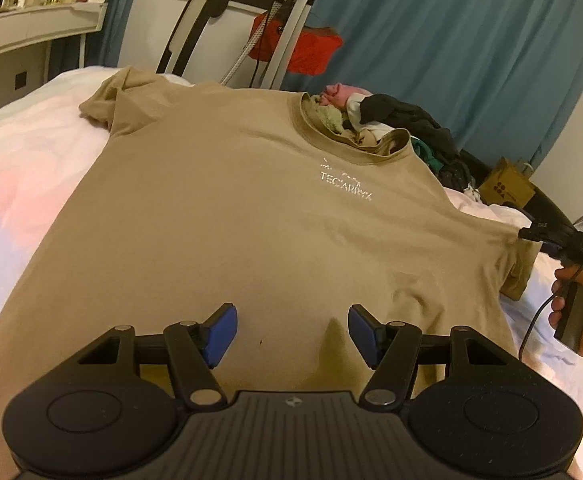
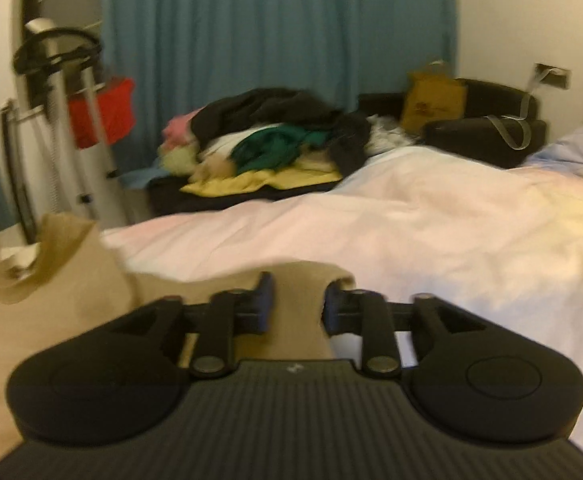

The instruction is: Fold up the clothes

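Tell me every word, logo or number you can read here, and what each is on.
"TECARRYX": pale print, as best it reads, on the chest of the tan T-shirt.
Small pale graphic above that word: no letters.
Dark print on the yellow-brown paper bag: too small to read.
Items on the shelf: too small to read.

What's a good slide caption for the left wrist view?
Open left gripper over a tan T-shirt spread on the bed.
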A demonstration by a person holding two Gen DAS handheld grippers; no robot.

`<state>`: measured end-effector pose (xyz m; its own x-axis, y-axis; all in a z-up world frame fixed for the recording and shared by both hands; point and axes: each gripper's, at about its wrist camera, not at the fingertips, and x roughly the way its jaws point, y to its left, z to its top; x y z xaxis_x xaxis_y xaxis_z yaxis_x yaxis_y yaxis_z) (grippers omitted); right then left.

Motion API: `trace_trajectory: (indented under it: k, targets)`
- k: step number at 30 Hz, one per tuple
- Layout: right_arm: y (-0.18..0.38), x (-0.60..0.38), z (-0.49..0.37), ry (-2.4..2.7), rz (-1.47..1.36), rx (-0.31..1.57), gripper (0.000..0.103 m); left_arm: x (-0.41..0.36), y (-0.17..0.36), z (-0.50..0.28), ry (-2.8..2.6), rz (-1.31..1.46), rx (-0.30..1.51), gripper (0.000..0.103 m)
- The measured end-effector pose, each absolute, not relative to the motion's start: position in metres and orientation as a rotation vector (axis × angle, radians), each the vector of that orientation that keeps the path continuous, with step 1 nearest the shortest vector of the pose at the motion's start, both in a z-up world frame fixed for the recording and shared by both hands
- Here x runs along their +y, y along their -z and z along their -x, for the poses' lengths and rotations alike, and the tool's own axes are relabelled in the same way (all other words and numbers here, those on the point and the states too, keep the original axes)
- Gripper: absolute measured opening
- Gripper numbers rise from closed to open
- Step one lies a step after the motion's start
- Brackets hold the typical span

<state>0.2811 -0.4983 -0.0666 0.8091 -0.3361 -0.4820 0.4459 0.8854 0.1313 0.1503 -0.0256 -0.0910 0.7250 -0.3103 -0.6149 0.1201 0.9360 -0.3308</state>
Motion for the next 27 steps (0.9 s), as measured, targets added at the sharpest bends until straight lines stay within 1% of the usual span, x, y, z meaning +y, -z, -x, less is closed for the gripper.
trace_trajectory:
  k: [1,2,3,4,7,10,14,19,22,24,27]
  targets:
    - [0.068,-0.508,-0.277,0.427,-0.305,0.467,0.055,-0.026,0.091,-0.149,0.242,0.277,0.722,0.063]
    - [0.07,-0.515,-0.269,0.44,-0.374,0.46,0.072,-0.027,0.09,-0.148,0.243,0.277,0.721,0.063]
    - [0.071,-0.519,-0.261,0.454,-0.436,0.445,0.078,-0.027,0.089,-0.148,0.247,0.277,0.718,0.063]
    - [0.073,-0.52,-0.251,0.45,-0.49,0.424,0.08,-0.029,0.087,-0.146,0.248,0.271,0.715,0.063]
    - [0.082,-0.516,-0.219,0.33,-0.738,0.375,0.08,-0.027,0.085,-0.146,0.238,0.264,0.739,0.064]
    - [0.103,-0.497,-0.203,0.218,-0.916,0.396,0.087,-0.023,0.083,-0.144,0.212,0.254,0.737,0.064]
    - [0.138,-0.481,-0.212,0.157,-1.091,0.43,0.088,-0.02,0.078,-0.139,0.21,0.244,0.717,0.065]
    - [0.158,-0.482,-0.247,0.231,-1.158,0.292,0.088,-0.017,0.071,-0.144,0.204,0.218,0.671,0.065]
    - [0.156,-0.487,-0.276,0.235,-1.091,0.235,0.088,-0.015,0.067,-0.147,0.201,0.202,0.644,0.065]
    - [0.152,-0.489,-0.295,0.221,-1.031,0.227,0.08,-0.013,0.064,-0.148,0.199,0.192,0.626,0.065]
    - [0.144,-0.493,-0.316,0.233,-0.942,0.284,0.059,-0.011,0.06,-0.151,0.195,0.176,0.599,0.065]
